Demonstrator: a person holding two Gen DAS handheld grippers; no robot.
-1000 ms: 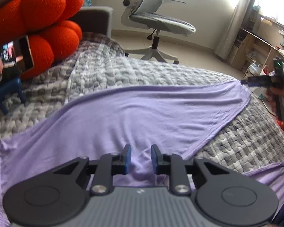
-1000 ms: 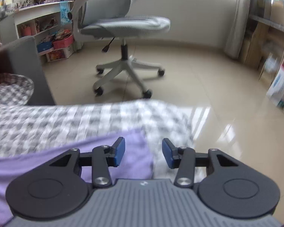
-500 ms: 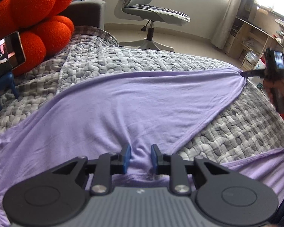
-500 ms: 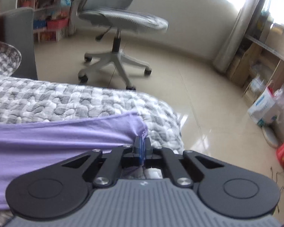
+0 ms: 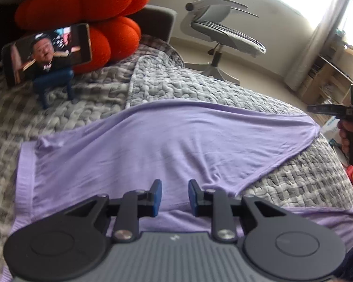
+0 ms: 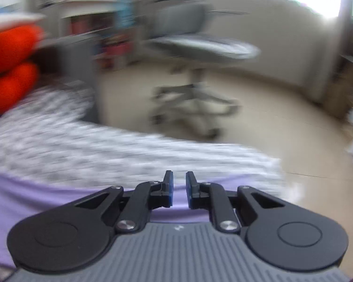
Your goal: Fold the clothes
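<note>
A lilac garment [image 5: 176, 145] lies spread on the grey quilted bed [image 5: 294, 176], its far right corner resting near the bed's edge. My left gripper [image 5: 174, 197] hovers low over the garment's near part. Its blue pads stand apart, the cloth shows flat in the gap, and nothing is pinched. In the left wrist view my right gripper [image 5: 311, 108], held by a hand [image 5: 348, 136], sits just beyond that corner and clear of it. In the blurred right wrist view the right gripper [image 6: 178, 189] has its jaws opening, a narrow gap with nothing between them, above the garment [image 6: 35, 199].
An orange knotted cushion [image 5: 82, 7] and a phone on a blue stand [image 5: 47, 51] sit at the bed's far left. A grey office chair [image 5: 223, 35] stands on the tiled floor beyond the bed. Shelves [image 5: 329, 82] line the right wall.
The right gripper closed on the garment's corner half a second ago, then let it go and parted its jaws a little while swinging left. The left gripper shifted and rolled, its gap unchanged.
</note>
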